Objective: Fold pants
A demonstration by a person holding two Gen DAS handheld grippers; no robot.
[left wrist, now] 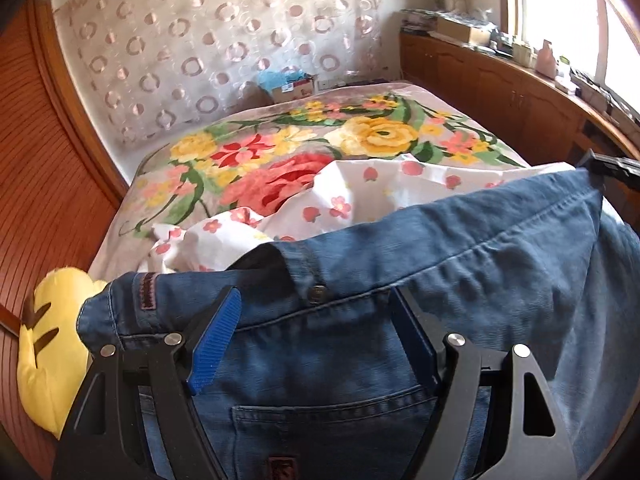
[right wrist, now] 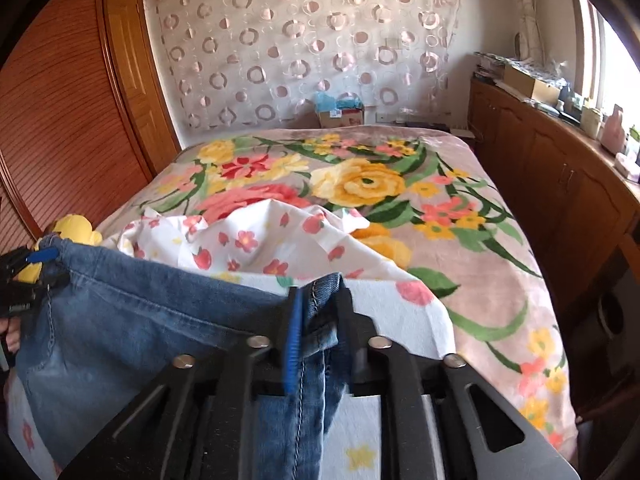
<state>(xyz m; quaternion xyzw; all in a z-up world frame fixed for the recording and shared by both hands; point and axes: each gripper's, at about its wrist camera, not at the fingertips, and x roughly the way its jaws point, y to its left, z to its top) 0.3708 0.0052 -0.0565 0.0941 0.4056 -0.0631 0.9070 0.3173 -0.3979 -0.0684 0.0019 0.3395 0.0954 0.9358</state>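
Note:
Blue jeans (left wrist: 440, 260) are held up over the near end of the bed, back pocket facing me and waistband on top. My left gripper (left wrist: 316, 296) stands wide open around the waistband near a rivet. Its blue pad (left wrist: 218, 340) and the far finger both sit clear of the cloth. In the right wrist view the left gripper (right wrist: 28, 272) is at the jeans' (right wrist: 140, 320) far left corner. My right gripper (right wrist: 320, 296) is shut on a bunched denim edge at the other end. It shows small at the right corner (left wrist: 612, 168) in the left wrist view.
A white sheet with red flowers (right wrist: 280, 248) lies crumpled behind the jeans on the floral blanket (right wrist: 360, 184). A yellow plush toy (left wrist: 48, 344) sits at the bed's left edge by the wooden wardrobe (left wrist: 40, 160). Cluttered wooden cabinets (right wrist: 540, 168) run along the right.

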